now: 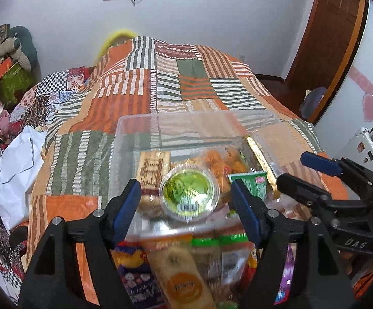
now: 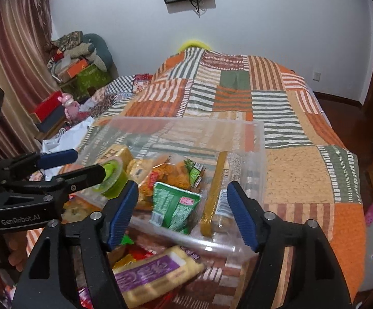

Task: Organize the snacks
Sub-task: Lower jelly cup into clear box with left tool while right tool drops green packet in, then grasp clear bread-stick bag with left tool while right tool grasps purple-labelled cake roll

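My left gripper [image 1: 186,200] stands wide open around the green jelly cup [image 1: 189,193]. From the right wrist view one finger seems to touch the cup's side, but I cannot tell whether it bears any weight. The cup sits over the near left corner of the clear plastic bin [image 1: 160,126] on the patchwork bedspread [image 1: 124,97]. I judge the cup light, smooth-walled and slippery, with a thin film lid that could dent, so I would pinch it low across the body, gently. My right gripper [image 2: 182,213] is also spread wide and empty, hovering over the green foil packet [image 2: 176,206] in the bin; that looks soft and crinkly, best taken by an edge. Readable writing: "GenRobot.AI" and "DAS" on the gripper bodies; snack labels are too blurred.
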{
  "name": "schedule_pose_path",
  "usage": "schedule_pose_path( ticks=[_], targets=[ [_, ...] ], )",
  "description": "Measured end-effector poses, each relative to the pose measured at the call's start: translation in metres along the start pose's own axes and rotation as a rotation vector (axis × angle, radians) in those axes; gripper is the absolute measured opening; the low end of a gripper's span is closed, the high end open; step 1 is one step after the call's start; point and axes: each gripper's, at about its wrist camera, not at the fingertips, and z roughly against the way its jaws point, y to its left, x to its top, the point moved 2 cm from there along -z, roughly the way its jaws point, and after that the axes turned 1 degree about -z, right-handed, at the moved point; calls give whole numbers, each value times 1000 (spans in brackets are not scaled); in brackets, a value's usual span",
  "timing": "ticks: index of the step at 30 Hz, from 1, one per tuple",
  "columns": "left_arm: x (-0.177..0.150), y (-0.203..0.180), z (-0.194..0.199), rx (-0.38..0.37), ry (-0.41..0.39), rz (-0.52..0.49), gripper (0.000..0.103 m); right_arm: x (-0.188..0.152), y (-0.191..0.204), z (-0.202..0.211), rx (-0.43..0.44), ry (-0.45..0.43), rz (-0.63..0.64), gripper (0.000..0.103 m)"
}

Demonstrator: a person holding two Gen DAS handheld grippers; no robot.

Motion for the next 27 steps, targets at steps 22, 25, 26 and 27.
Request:
schedule_pose_path(
  ticks=[22, 25, 26, 27],
  targets=[
    [-77, 18, 14, 21, 63, 32, 76, -46, 45, -24, 15, 112, 93, 75],
    [-80, 12, 15, 42, 46, 10, 77, -48, 42, -23, 6, 118, 89, 75],
    [-81, 10, 16, 48, 40, 4, 77, -48, 40, -21, 0, 118, 88, 75],
    [-81, 10, 16, 50, 38, -1, 77, -49, 39, -18, -3, 117, 89, 75]
  ],
)
